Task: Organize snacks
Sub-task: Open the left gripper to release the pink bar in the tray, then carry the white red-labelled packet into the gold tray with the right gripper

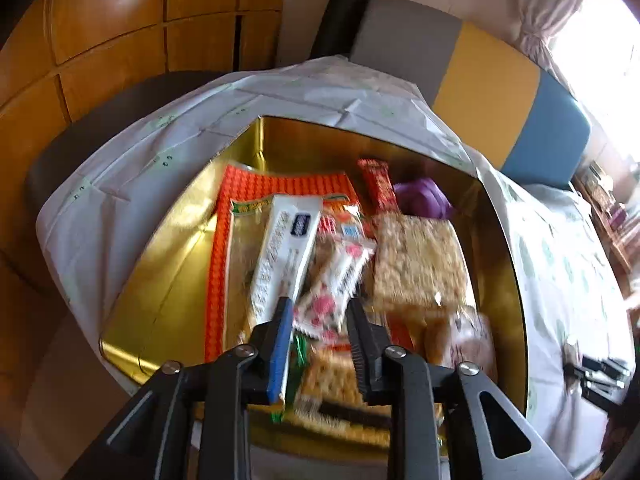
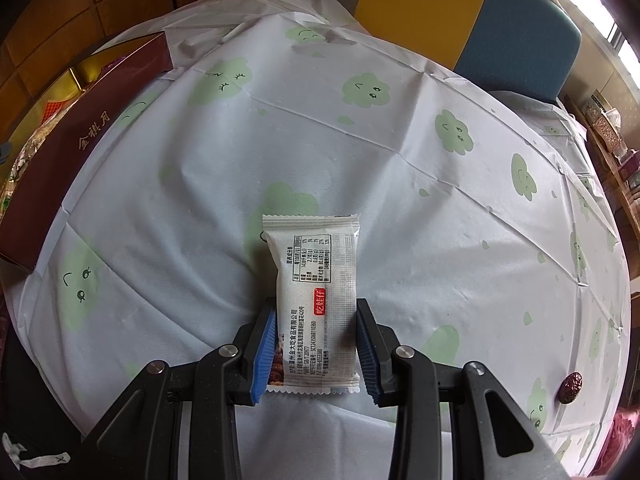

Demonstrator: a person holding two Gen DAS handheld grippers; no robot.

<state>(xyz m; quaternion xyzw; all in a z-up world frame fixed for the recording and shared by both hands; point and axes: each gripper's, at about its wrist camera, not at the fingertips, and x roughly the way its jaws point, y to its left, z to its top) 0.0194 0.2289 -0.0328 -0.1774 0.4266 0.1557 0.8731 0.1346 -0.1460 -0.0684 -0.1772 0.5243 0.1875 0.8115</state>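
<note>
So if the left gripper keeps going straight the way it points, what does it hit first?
Probably the pink-and-white snack packet lying in the gold box, right between the left gripper fingers. The picture is blurred, so the depth is uncertain.

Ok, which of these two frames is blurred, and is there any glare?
Left wrist view: motion blur smears the snacks in the gold tin, and the window top right is blown out. Right wrist view: sharp, the packet's print is legible, with even light on the tablecloth.
</note>
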